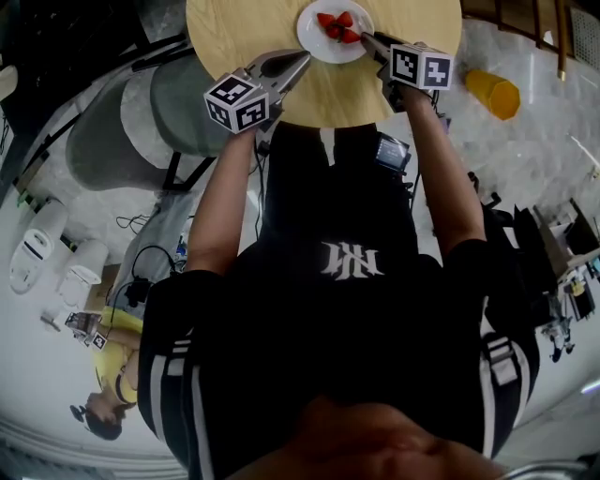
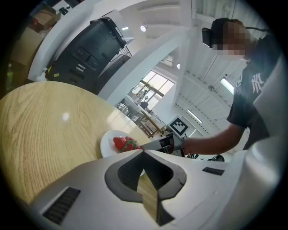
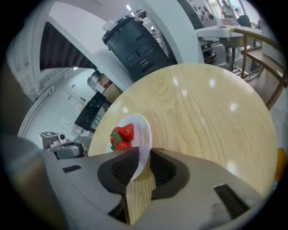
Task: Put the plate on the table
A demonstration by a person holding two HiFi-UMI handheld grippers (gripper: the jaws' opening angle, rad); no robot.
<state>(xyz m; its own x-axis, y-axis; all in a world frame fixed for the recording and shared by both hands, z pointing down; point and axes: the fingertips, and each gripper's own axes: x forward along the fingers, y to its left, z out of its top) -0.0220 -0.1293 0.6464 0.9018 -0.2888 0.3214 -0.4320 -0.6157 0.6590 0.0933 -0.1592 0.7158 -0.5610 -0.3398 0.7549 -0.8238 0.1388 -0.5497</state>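
Observation:
A white plate (image 1: 319,28) with strawberries (image 1: 337,26) lies on the round wooden table (image 1: 244,28) near its front edge. My right gripper (image 1: 372,39) reaches the plate from the right. In the right gripper view the plate's near rim (image 3: 145,141) passes between the jaws of the right gripper (image 3: 145,152), which stand apart from it, open. My left gripper (image 1: 302,58) hovers left of the plate, its tips together and empty. In the left gripper view the left gripper (image 2: 143,152) points over the table at the plate (image 2: 108,143), with the right gripper (image 2: 163,143) at the plate's far side.
A grey chair (image 1: 122,131) stands left of the table and an orange cup-like thing (image 1: 494,94) lies on the floor at the right. A black bin (image 3: 135,45) stands beyond the table. A person in yellow (image 1: 112,384) is at the lower left.

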